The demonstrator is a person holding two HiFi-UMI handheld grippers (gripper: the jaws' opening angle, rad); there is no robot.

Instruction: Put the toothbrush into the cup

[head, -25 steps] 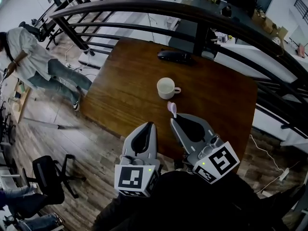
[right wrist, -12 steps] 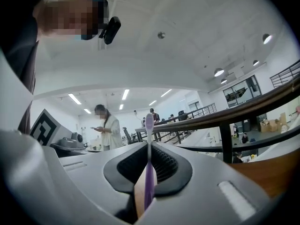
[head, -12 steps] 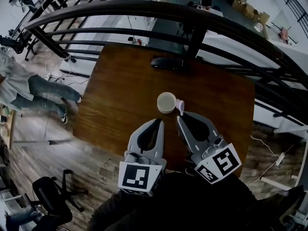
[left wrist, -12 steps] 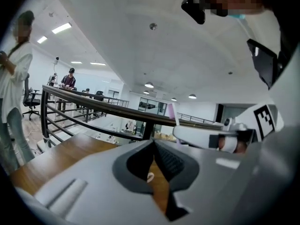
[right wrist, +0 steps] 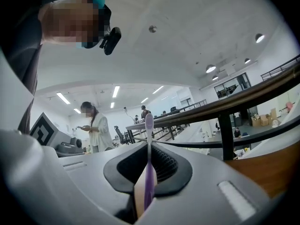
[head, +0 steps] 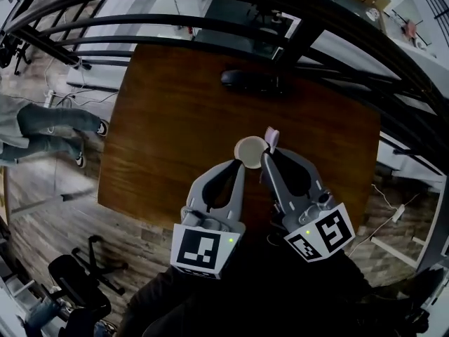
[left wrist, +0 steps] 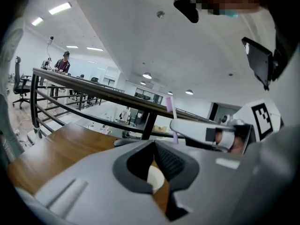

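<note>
The cup [head: 250, 149] stands on the table [head: 168, 118], nearer its front edge than its far one; a flat device [head: 249, 81] lies behind the cup at the far edge, and the railing [head: 302, 41] runs behind the table. The toothbrush [head: 271, 137] stands upright between the jaws of the right gripper [head: 265, 157], just right of the cup; the left gripper [head: 240, 164] reaches the cup's near left rim. On the floor to the left, a person's legs [head: 49, 128] are beside the table; an office chair [head: 74, 283] stands nearer, at the lower left.
</note>
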